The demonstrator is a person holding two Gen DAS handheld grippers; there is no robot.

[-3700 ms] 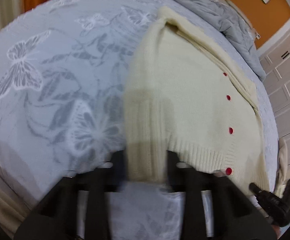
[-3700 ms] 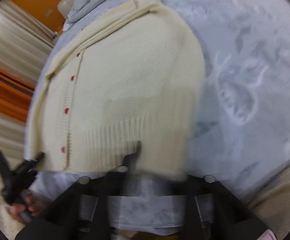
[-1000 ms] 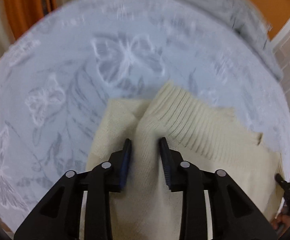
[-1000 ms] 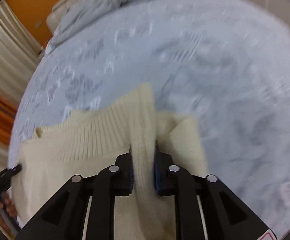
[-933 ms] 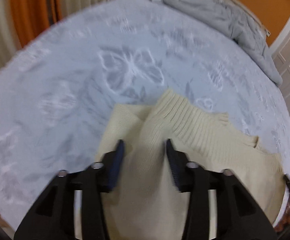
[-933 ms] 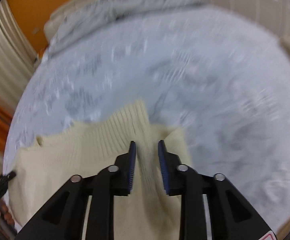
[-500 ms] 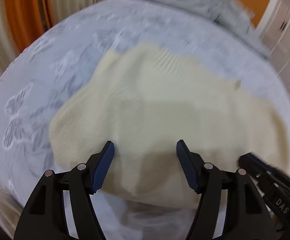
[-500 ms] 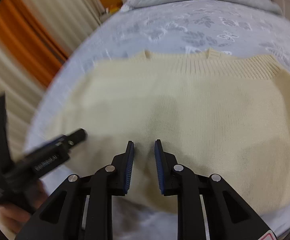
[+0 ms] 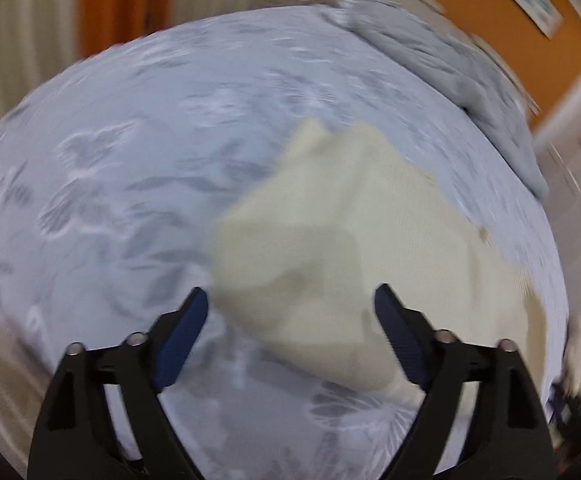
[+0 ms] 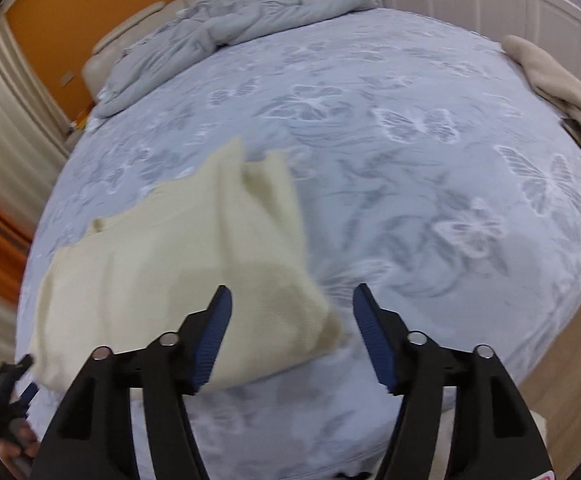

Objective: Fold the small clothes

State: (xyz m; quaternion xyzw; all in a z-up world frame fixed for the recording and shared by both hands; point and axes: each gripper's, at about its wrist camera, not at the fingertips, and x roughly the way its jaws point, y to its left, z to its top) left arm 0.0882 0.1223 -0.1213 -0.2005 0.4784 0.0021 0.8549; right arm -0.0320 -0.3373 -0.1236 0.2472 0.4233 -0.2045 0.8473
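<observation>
Left claw (image 9: 290,312) low in frame, black arms with blue pads (image 9: 178,340), jaws spread wide and just been opening; nothing pinched between them. Cream knit sweater (image 9: 350,240) lies folded on the bed (image 9: 130,160), its near edge between and just beyond the two pads, touching neither as far as the blur allows. Bedspread pale blue-grey with a white butterfly print. Rumpled grey duvet (image 9: 450,68) heaped along the far right edge of the bed. Orange wall (image 9: 530,40) and orange curtain (image 9: 130,0) behind. Whole view motion-blurred.
</observation>
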